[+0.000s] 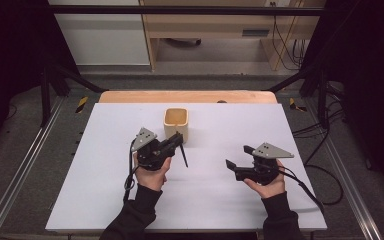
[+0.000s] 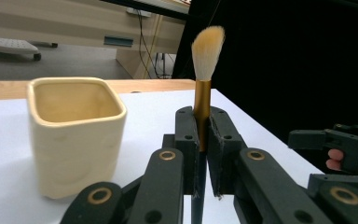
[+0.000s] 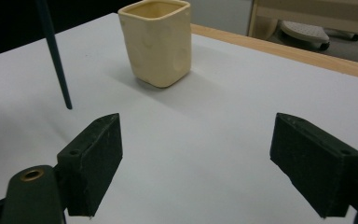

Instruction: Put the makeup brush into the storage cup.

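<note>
White table point(image 1: 105, 200), dark rig around. Left gripper point(image 1: 176, 141) pinches brush point(image 2: 202, 93) upright, just at 7 o'clock of cup point(image 1: 175, 123). Right gripper point(image 1: 239, 157) spread, empty. Next, prob: lift brush over cup, lower in.

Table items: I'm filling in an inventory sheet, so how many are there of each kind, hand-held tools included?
Cream cup: 1
Makeup brush: 1
Tongs: 2, left tongs shut on the brush, right tongs open
Total: 4

High view above, facing forward-down; both gripper views low, close, sharing the cup point(image 2: 74, 135).
</note>
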